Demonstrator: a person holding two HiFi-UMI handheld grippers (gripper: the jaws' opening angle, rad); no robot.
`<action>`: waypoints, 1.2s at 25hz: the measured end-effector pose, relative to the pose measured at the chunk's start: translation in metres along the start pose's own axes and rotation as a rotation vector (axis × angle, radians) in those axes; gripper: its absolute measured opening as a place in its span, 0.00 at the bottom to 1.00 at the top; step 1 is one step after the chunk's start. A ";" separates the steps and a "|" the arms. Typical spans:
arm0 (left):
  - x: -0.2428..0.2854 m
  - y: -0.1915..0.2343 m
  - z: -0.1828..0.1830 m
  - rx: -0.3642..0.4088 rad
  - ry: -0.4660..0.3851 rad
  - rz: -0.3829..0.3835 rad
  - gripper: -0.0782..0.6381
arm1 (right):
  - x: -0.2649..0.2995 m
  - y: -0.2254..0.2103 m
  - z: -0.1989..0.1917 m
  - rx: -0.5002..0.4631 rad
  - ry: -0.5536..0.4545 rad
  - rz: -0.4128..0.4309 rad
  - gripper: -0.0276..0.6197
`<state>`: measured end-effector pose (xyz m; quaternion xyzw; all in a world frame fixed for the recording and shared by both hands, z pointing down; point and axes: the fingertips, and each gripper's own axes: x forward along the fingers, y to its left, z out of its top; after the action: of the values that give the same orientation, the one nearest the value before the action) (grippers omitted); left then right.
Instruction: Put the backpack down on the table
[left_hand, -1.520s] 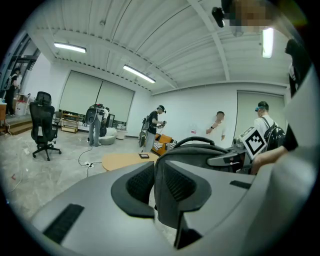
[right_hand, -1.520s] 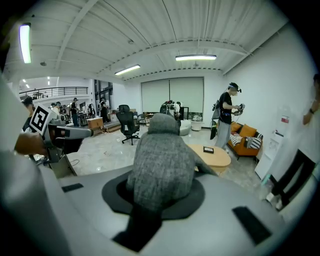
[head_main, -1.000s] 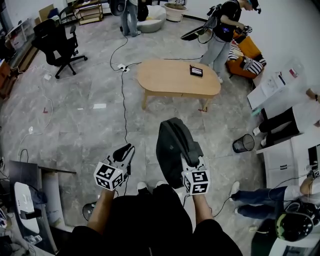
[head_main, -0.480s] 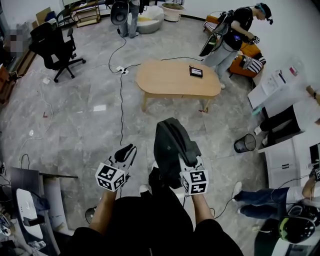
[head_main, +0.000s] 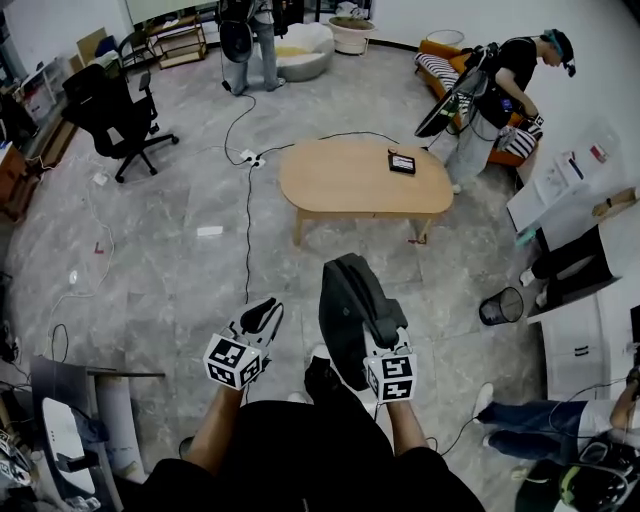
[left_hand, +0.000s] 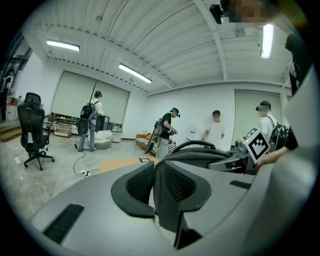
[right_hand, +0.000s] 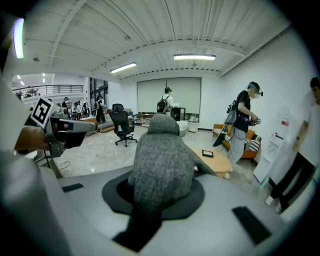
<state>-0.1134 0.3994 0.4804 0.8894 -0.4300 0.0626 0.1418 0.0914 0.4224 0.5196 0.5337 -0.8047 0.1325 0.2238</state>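
Note:
A dark grey backpack (head_main: 345, 310) hangs above the floor, and my right gripper (head_main: 385, 328) is shut on its top part. In the right gripper view the grey fabric (right_hand: 160, 160) fills the space between the jaws of the right gripper (right_hand: 160, 197). My left gripper (head_main: 262, 317) is beside the pack on its left, shut and empty. In the left gripper view the left gripper (left_hand: 155, 187) has its pads together, with the backpack (left_hand: 200, 152) off to the right. The oval wooden table (head_main: 350, 185) stands ahead, some floor away. It also shows as the table (right_hand: 217, 159) and the table (left_hand: 120, 163).
A small black device (head_main: 401, 163) lies on the table's right part. A cable (head_main: 248, 230) runs over the floor to the table's left. A black office chair (head_main: 110, 100) is far left, a wire bin (head_main: 500, 305) to the right. A person (head_main: 490, 100) stands by the orange sofa.
Both grippers and the hanging backpack have moved forward over the floor towards the table, which now looks nearer. The grip on the pack is unchanged.

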 end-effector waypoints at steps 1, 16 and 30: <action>0.007 0.003 0.004 0.005 0.003 0.000 0.21 | 0.006 -0.004 0.002 -0.001 0.001 -0.001 0.18; 0.089 0.041 0.041 0.015 0.024 0.059 0.21 | 0.086 -0.074 0.053 0.005 -0.026 0.020 0.18; 0.133 0.058 0.039 -0.002 0.051 0.104 0.21 | 0.136 -0.112 0.073 -0.039 -0.001 0.070 0.18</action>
<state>-0.0764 0.2543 0.4856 0.8639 -0.4718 0.0920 0.1503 0.1335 0.2367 0.5217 0.5009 -0.8254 0.1244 0.2289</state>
